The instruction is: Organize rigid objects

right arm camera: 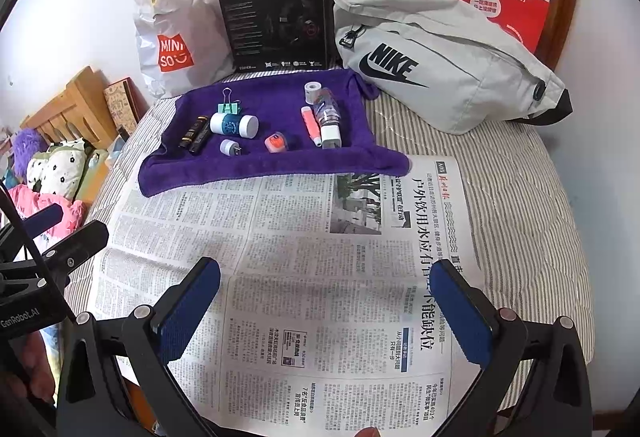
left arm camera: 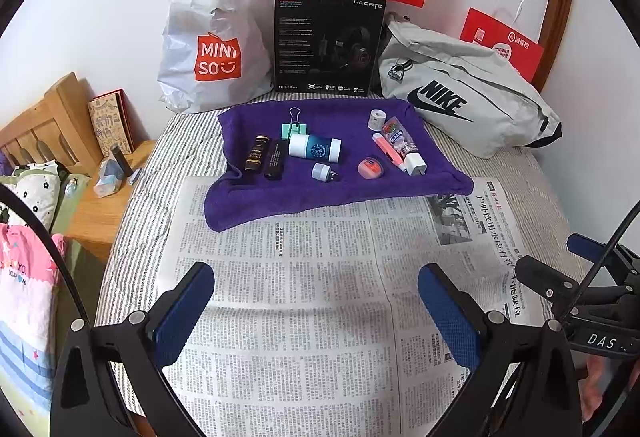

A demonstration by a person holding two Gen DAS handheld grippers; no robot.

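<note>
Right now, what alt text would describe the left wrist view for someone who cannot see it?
Two open blue-padded fingers of the left gripper hover over a newspaper on a striped bed. Beyond lies a purple towel holding small items, including a white-capped teal bottle and binder clip.

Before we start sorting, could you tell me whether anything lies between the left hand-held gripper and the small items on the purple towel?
Nothing visible does. The left hand-held gripper hovers open over bare newspaper, which runs unobstructed to the purple towel and the white-capped bottle.
</note>
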